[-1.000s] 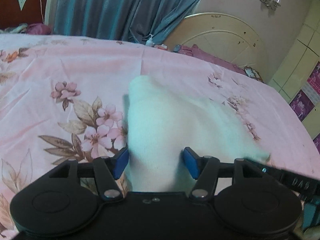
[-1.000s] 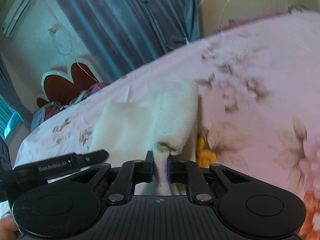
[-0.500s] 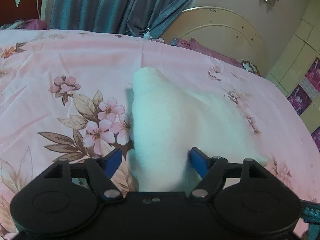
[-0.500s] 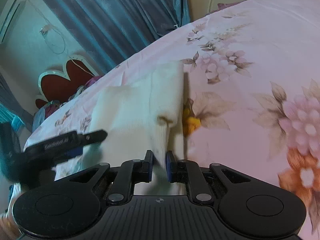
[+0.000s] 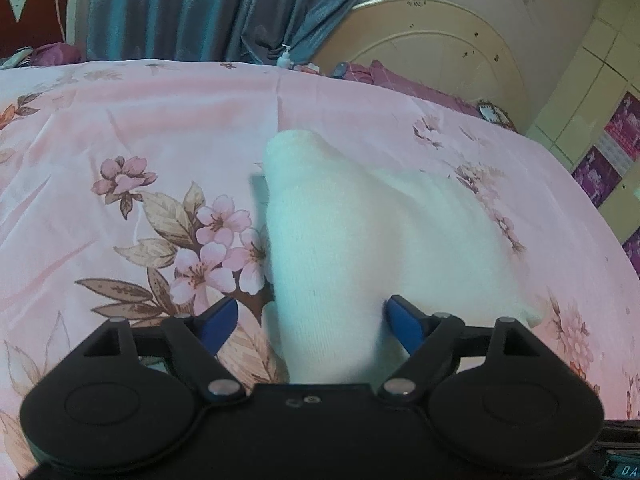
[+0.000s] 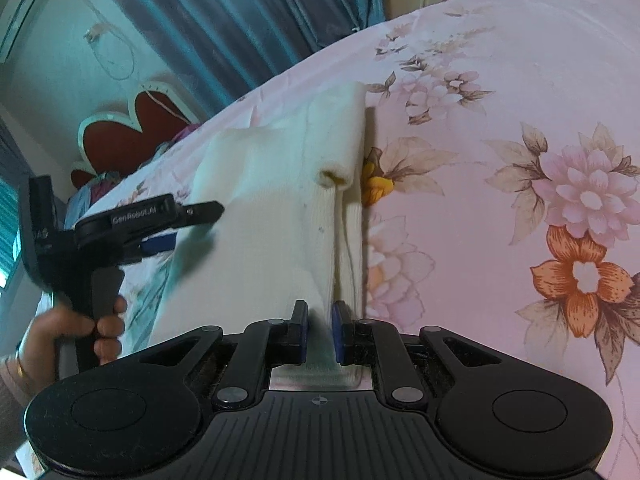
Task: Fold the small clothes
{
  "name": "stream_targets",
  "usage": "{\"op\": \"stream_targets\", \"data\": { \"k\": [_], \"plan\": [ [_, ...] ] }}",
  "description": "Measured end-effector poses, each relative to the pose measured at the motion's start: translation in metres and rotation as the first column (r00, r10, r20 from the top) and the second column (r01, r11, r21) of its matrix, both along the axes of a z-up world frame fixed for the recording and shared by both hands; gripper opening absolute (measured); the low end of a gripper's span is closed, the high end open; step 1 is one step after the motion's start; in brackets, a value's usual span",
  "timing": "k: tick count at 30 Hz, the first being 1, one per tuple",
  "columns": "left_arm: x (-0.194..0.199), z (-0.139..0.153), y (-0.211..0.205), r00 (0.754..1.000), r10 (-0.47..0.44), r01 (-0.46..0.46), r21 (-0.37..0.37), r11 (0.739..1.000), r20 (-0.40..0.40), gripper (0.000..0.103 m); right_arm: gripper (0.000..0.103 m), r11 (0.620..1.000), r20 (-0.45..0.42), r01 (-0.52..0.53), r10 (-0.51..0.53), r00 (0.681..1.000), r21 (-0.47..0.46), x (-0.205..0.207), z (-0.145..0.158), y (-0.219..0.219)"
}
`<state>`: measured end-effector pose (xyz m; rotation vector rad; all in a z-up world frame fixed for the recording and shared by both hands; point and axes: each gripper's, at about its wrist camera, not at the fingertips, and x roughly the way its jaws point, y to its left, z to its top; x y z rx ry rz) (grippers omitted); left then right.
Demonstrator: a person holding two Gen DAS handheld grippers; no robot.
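A small cream-white knitted garment (image 5: 360,240) lies on the pink floral bedspread (image 5: 120,140). My left gripper (image 5: 310,318) is open, its blue fingertips on either side of the garment's near end. In the right wrist view the same garment (image 6: 272,216) lies folded, with a sleeve along its right edge. My right gripper (image 6: 319,330) is nearly shut, with the garment's near hem between its blue pads. The left gripper (image 6: 160,232) shows at the left of that view, held by a hand.
The bedspread (image 6: 520,120) stretches far to the right. A cream headboard (image 5: 420,52) and blue curtains (image 5: 200,8) stand beyond the bed. A red heart-shaped board (image 6: 136,128) is at the far left. Purple cloth (image 5: 400,80) lies by the headboard.
My left gripper has opened wider and drawn back a little from the garment. My right gripper has lowered the hem toward the bed and its pads have parted slightly.
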<state>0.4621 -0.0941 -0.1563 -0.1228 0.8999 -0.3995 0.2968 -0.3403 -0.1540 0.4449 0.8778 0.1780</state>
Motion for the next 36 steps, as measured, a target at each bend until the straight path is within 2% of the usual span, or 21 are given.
{"op": "stream_targets", "data": {
  "k": [8, 9, 10, 12, 13, 14, 15, 17, 19, 23, 26, 27, 29, 30, 32, 33, 34, 35, 36],
  "plan": [
    [0.002, 0.001, -0.002, 1.000, -0.012, 0.012, 0.022, 1.000, 0.000, 0.085, 0.018, 0.999, -0.006, -0.021, 0.021, 1.000, -0.039, -0.005, 0.000, 0.007],
    [0.002, 0.001, -0.002, 1.000, -0.013, 0.013, 0.024, 1.000, -0.001, 0.085, 0.023, 0.999, -0.002, -0.018, 0.017, 1.000, -0.041, -0.005, 0.002, 0.007],
    [0.002, 0.002, -0.002, 1.000, -0.012, 0.013, 0.026, 1.000, -0.002, 0.085, 0.034, 0.999, 0.002, -0.015, 0.015, 1.000, -0.047, -0.005, 0.002, 0.007],
    [0.002, 0.003, -0.004, 1.000, -0.013, 0.013, 0.032, 0.999, -0.001, 0.084, 0.052, 0.998, -0.003, -0.014, 0.013, 1.000, -0.066, -0.005, 0.001, 0.009],
    [0.002, 0.003, -0.004, 1.000, -0.015, 0.015, 0.034, 0.999, 0.000, 0.084, 0.050, 0.998, -0.005, -0.018, 0.018, 1.000, -0.064, -0.005, -0.001, 0.011],
    [0.002, 0.003, -0.004, 1.000, -0.016, 0.016, 0.036, 0.999, 0.001, 0.084, 0.044, 0.998, -0.004, -0.017, 0.017, 1.000, -0.067, -0.006, -0.001, 0.012],
    [0.002, 0.004, -0.004, 1.000, -0.016, 0.016, 0.036, 0.999, 0.001, 0.084, 0.030, 0.997, -0.004, -0.019, 0.019, 1.000, -0.069, -0.006, -0.002, 0.014],
    [0.002, 0.004, -0.004, 1.000, -0.016, 0.016, 0.037, 0.999, 0.001, 0.084, 0.025, 0.997, 0.000, -0.017, 0.017, 1.000, -0.082, -0.006, -0.001, 0.016],
    [0.002, 0.004, -0.004, 1.000, -0.018, 0.018, 0.039, 0.999, 0.002, 0.084, 0.009, 0.996, -0.002, -0.020, 0.020, 1.000, -0.083, -0.007, 0.001, 0.016],
    [0.001, 0.004, -0.004, 1.000, -0.027, 0.027, 0.046, 0.999, -0.001, 0.084, 0.007, 0.998, -0.026, -0.046, 0.047, 0.999, 0.031, -0.010, 0.002, 0.005],
    [0.002, -0.001, -0.001, 0.999, -0.034, 0.035, 0.036, 0.999, -0.013, 0.088, 0.007, 0.999, -0.067, -0.027, 0.030, 0.997, 0.042, -0.009, -0.015, -0.007],
    [0.002, -0.001, 0.000, 0.999, -0.030, 0.031, 0.032, 0.999, -0.017, 0.088, 0.007, 0.999, -0.071, -0.023, 0.026, 0.997, 0.041, -0.007, -0.013, -0.009],
    [0.003, 0.001, 0.000, 0.999, -0.026, 0.027, 0.032, 0.999, -0.019, 0.088, 0.008, 0.999, -0.040, -0.025, 0.024, 0.999, -0.030, -0.006, -0.003, -0.003],
    [0.002, 0.004, 0.001, 1.000, -0.024, 0.024, 0.029, 0.999, -0.019, 0.085, 0.009, 0.999, -0.032, -0.032, 0.031, 0.999, -0.036, -0.004, 0.001, -0.003],
    [0.001, 0.008, 0.003, 0.999, -0.021, 0.021, 0.006, 1.000, -0.025, 0.082, 0.014, 1.000, -0.007, -0.018, 0.018, 1.000, -0.018, -0.002, 0.009, -0.007],
    [0.001, 0.011, 0.005, 1.000, -0.014, 0.014, -0.004, 1.000, -0.027, 0.082, 0.024, 1.000, 0.014, -0.007, 0.007, 1.000, -0.014, 0.000, 0.014, -0.009],
    [0.001, 0.013, 0.007, 1.000, -0.008, 0.007, -0.015, 1.000, -0.027, 0.082, 0.043, 1.000, 0.031, 0.004, -0.004, 0.999, -0.009, 0.003, 0.018, -0.011],
    [0.002, 0.015, 0.008, 1.000, 0.000, 0.000, -0.025, 1.000, -0.029, 0.082, 0.051, 1.000, 0.049, 0.014, -0.014, 0.999, -0.005, 0.007, 0.023, -0.014],
    [0.003, 0.016, 0.009, 0.999, 0.009, -0.011, -0.036, 0.999, -0.032, 0.082, 0.054, 1.000, 0.064, 0.020, -0.020, 0.998, -0.006, 0.012, 0.027, -0.015]
  ]
}}
